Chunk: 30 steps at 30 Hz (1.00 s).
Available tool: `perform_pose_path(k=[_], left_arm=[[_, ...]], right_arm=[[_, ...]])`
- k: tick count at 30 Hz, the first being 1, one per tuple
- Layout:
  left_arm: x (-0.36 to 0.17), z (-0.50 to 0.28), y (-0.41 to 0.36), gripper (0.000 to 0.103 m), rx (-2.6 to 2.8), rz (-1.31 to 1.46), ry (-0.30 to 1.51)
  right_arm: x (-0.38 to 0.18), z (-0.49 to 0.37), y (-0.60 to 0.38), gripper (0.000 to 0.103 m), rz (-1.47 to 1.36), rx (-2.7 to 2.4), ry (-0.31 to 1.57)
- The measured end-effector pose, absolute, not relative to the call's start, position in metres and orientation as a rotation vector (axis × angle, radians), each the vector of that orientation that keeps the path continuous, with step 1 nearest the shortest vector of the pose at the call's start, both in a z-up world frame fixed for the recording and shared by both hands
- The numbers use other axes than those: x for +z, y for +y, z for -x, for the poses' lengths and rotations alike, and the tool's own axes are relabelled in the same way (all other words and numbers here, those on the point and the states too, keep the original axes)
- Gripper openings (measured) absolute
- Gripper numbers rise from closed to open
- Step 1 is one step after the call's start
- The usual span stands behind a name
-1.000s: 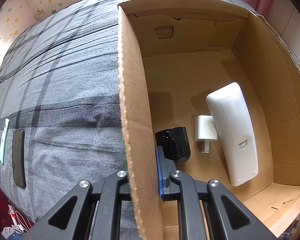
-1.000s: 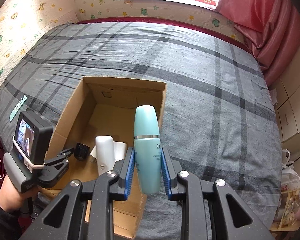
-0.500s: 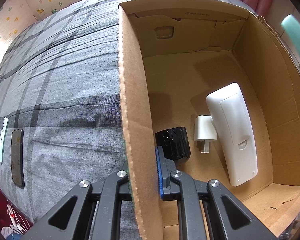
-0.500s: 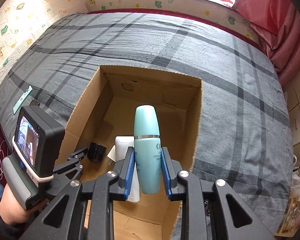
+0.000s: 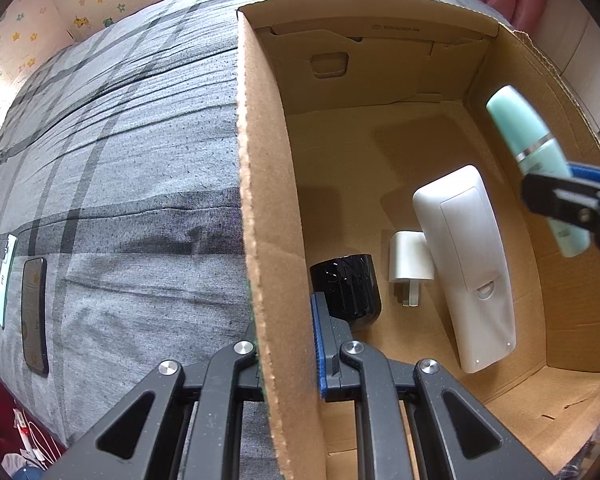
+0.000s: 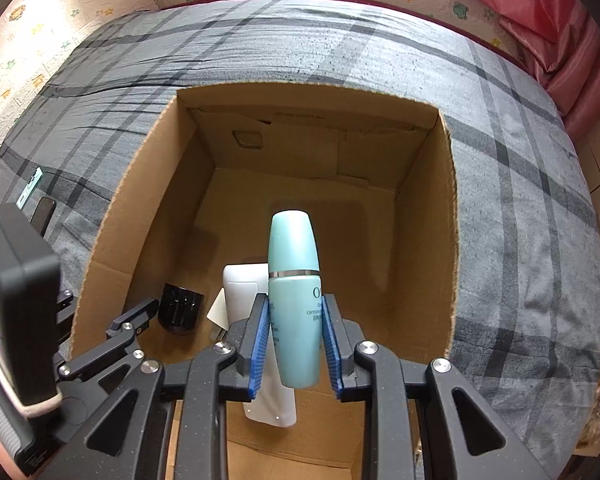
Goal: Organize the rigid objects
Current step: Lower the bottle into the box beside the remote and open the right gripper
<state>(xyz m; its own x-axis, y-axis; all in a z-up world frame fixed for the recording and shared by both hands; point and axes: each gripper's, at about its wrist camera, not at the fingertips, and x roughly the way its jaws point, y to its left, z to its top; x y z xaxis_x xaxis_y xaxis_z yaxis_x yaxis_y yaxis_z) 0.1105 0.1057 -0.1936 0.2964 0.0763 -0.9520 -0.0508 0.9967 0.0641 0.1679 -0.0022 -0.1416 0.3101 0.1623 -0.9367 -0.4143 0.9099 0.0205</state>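
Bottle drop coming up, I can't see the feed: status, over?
Right hand-held gripper shut on teal bottle, above box. Left hand-held gripper clamps box wall. Remote lies under bottle.

Grey plaid bedspread (image 6: 380, 52), dark phone (image 5: 34, 312) beside card (image 5: 6, 276), pink curtain (image 6: 540, 12)

Two close views, shared cardboard box (image 5: 278, 208)
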Motion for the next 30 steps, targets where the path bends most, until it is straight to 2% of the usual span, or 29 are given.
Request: perform_pose_path(k=[23,26,28,30], left_arm=[[-0.196,-0.107,0.099,0.014,0.093,-0.03,1.259],[-0.196,-0.107,0.099,0.014,0.095,-0.032,1.26],[-0.196,-0.107,0.099,0.014,0.096,-0.03,1.259],[-0.197,-0.108,0.1,0.014,0.1,-0.03,1.26]], right_arm=[[-0.17,-0.162,-0.003,0.028,0.211,0.363,1.176],[-0.168,-0.161,-0.005,0.037,0.202,0.366,1.162],[-0.164,-0.158,-0.009,0.049,0.194,0.367,1.143],[-0.161,-0.156,-0.01,0.051,0.188,0.364,1.12]])
